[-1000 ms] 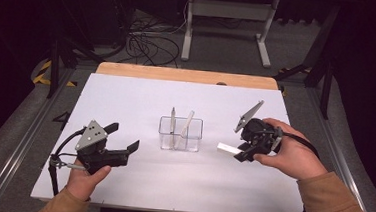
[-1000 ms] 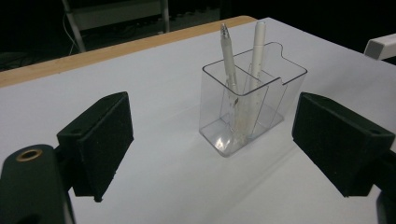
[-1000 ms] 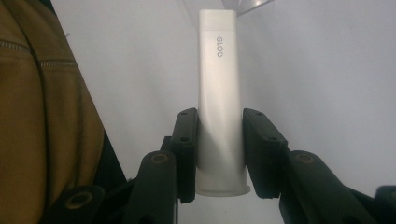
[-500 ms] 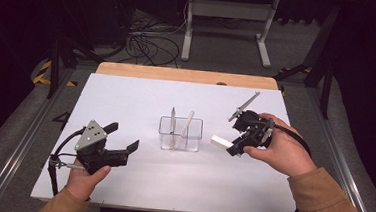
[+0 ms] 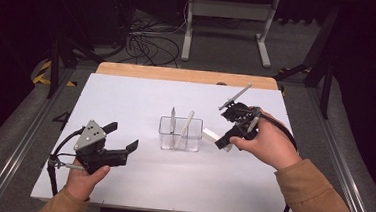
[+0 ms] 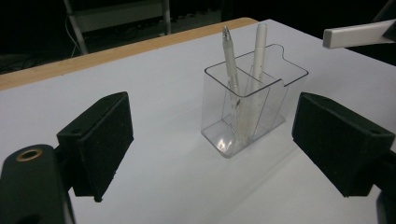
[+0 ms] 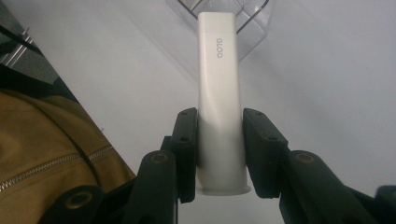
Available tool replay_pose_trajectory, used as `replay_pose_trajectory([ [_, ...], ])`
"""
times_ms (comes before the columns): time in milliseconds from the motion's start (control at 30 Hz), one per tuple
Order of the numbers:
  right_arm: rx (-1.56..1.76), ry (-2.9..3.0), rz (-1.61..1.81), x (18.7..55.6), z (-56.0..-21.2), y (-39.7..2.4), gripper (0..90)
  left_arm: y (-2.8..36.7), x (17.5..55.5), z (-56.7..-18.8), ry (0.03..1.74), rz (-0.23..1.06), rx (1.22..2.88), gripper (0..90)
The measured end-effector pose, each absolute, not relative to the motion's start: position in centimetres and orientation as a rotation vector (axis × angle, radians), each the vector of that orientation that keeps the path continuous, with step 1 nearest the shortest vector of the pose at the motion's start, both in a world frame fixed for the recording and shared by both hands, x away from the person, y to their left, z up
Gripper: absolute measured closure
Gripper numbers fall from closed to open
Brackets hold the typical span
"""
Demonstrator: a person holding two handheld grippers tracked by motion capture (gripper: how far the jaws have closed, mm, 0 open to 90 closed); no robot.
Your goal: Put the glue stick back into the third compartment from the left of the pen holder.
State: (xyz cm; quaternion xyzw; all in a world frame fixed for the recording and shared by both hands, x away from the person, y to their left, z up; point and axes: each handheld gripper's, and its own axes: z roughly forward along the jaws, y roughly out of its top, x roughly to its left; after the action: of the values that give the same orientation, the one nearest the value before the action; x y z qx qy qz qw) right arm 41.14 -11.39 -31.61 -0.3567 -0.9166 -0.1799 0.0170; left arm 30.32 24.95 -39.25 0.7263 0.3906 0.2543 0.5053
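White tabletop: right gripper jaws clamp glue stick beside pen holder; left gripper agape.

Left tool: black body, two blocky black jaws with matt pads, grey three-cornered plate on top, black cable looping from its rear, brass-ringed screw hole at the jaw root. Right tool: black, same build, brass-ringed pivots, small screws in the pads, black cable. Sleeves: mustard-brown, with a zip.
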Motion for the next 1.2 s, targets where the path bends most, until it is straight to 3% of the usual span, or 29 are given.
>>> replay_pose_trajectory([
  [1200,-1.422,-2.719,-0.406,44.1,-32.8,-6.6,67.6,25.1,30.3,-39.1,0.938,0.619,1.753,13.4],
])
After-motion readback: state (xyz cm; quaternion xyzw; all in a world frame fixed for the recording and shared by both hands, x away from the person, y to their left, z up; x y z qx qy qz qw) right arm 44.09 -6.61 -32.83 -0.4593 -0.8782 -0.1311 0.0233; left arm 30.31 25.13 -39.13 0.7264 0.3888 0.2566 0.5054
